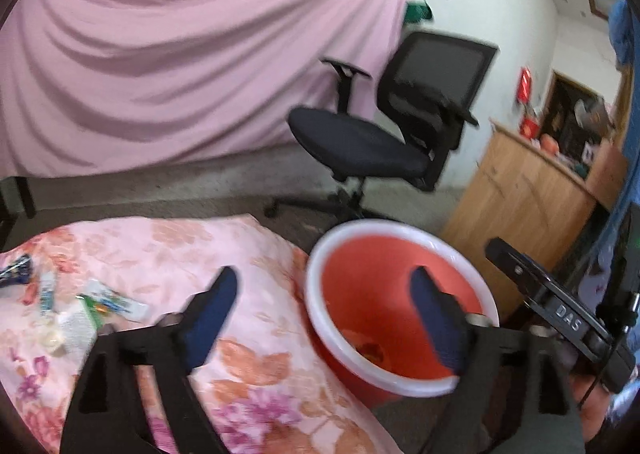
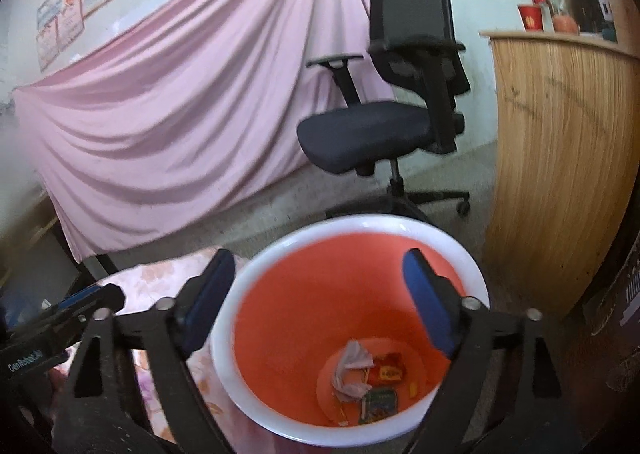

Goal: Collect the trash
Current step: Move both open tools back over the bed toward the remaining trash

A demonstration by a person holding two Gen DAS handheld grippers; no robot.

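1. Nearest the right wrist camera, the right gripper (image 2: 316,294) stood with its jaws spread wide and nothing between the blue pads (image 2: 430,302); it hung directly over the mouth of the red bin (image 2: 280,294), whose white rim framed both fingers.
2. Down at the bottom of that bin lay the collected trash: a crumpled white tissue (image 2: 352,370), a red wrapper (image 2: 388,370) just right of it, and a green packet (image 2: 380,402) below the two, all well beneath the pads and untouched by them.
3. Seen from the left wrist, the left gripper (image 1: 324,318) was likewise wide open and empty, one finger over the floral cloth (image 1: 256,366) and the other over the bin's opening.
4. Left of that gripper, on the cloth, more trash remained: a cluster of small wrappers (image 1: 108,302) and a blue-and-white packet (image 1: 16,270) at the far left edge, all well apart from the fingers.
5. Just beside the bin on the right, a hand (image 1: 592,406) held the other gripper's black body.
6. Beyond the bin stood a black office chair (image 2: 384,126) on a grey floor, with a wooden counter (image 2: 560,158) to its right.
7. Farthest back, a pink draped sheet (image 2: 180,102) hung across the wall.
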